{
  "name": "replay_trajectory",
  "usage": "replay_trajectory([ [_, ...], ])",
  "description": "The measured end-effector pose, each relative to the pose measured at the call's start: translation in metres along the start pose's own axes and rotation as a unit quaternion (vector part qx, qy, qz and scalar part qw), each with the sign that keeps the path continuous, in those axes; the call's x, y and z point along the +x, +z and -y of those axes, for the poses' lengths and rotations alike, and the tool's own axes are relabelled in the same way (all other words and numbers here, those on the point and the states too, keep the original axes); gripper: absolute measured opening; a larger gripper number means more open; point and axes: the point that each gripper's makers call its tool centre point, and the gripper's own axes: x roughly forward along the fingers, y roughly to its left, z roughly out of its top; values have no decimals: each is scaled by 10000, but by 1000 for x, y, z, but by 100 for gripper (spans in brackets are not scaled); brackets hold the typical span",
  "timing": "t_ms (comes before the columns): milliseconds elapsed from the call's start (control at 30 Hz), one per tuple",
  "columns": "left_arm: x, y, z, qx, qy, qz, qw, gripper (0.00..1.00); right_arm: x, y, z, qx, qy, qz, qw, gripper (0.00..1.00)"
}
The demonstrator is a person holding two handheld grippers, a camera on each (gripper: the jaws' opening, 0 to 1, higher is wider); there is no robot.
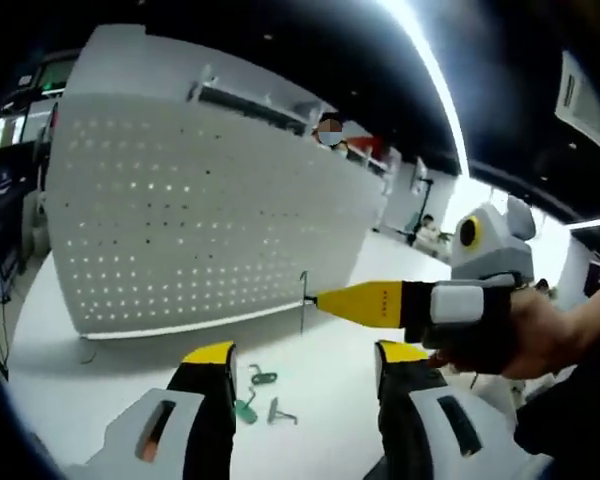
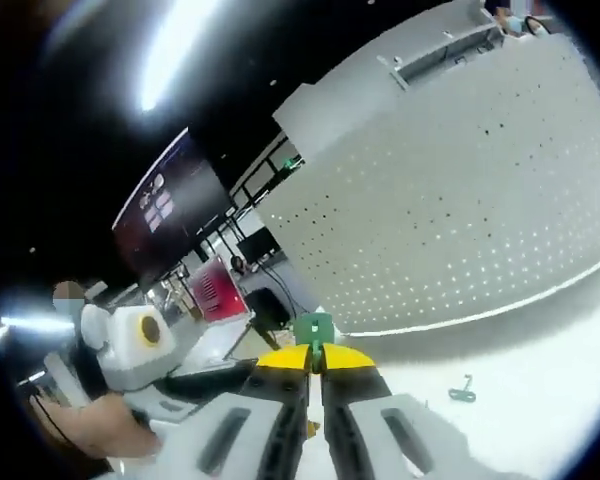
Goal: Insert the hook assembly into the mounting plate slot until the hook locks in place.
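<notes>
Jaws, right: right gripper [image 2: 315, 375] has its yellow-tipped jaws pressed together on a green hook [image 2: 314, 330], which stands out at 12 o'clock from the tips.
Jaws, left: left gripper [image 1: 305, 365] has its jaws spread, nothing between them.
Hook position: in the left gripper view its thin dark wire end [image 1: 304, 298] sits just at the lower edge of the pegboard [image 1: 200, 210].
Risk: prongs may miss the small holes and skid across the smooth panel; a tilted approach could jam the hook or twist it in the pinch.
Materials: pegboard is white, flat, rigid, with even rows of round holes; hook pairs green plastic with thin wire.
Counter: white counter [image 1: 340, 360], smooth; spare hooks [image 1: 258, 392] lie at 6 o'clock from the pegboard.
</notes>
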Motion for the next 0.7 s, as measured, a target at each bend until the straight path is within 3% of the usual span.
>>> replay_trajectory([
  [167, -2, -3, -2, -51, 43, -23, 10000, 80, 6, 6, -1, -639, -102, 11, 9979, 0],
  [233, -3, 1, -8, 221, 294, 106, 9993, 89, 8, 7, -3, -707, -113, 38, 9974, 0],
  [267, -1, 0, -4, 190, 260, 45, 9995, 92, 10, 9, -4, -739, -125, 55, 9972, 0],
  [533, -2, -4, -3, 75, 149, -45, 9999, 99, 14, 10, 1, -883, -286, 81, 9956, 0],
  [700, -6, -12, -9, -70, 222, -149, 9996, 100, 15, 23, 4, -1399, -503, 275, 9885, 0],
])
